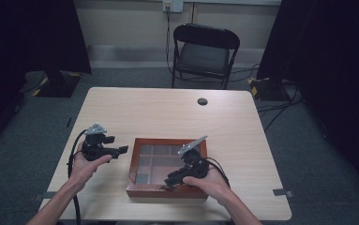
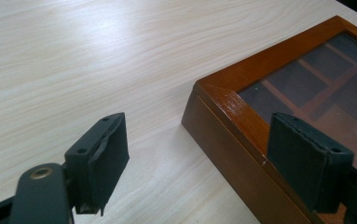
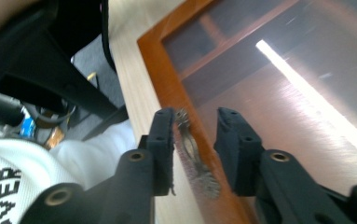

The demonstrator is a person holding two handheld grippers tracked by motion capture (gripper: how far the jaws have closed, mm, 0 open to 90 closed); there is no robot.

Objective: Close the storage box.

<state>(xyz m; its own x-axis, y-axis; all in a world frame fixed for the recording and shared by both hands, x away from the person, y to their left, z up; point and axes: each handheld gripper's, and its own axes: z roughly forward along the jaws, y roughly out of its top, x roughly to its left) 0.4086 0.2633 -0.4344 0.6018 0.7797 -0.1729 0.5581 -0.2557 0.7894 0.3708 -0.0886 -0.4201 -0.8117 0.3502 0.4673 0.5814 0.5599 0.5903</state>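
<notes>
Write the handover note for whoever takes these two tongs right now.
Left tongs: open, empty, hovering beside the wooden box's left side.
Right tongs: jaws slightly apart, straddling the small metal latch on the box's near edge, not pressing it.
Box: on the table, glass lid down.
Done: right tongs placed at the latch.
Left: probably work the latch and lift the lid.

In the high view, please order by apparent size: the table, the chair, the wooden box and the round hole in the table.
1. table
2. chair, though it stands farther from the camera, so its true size is unsure
3. wooden box
4. round hole
</notes>
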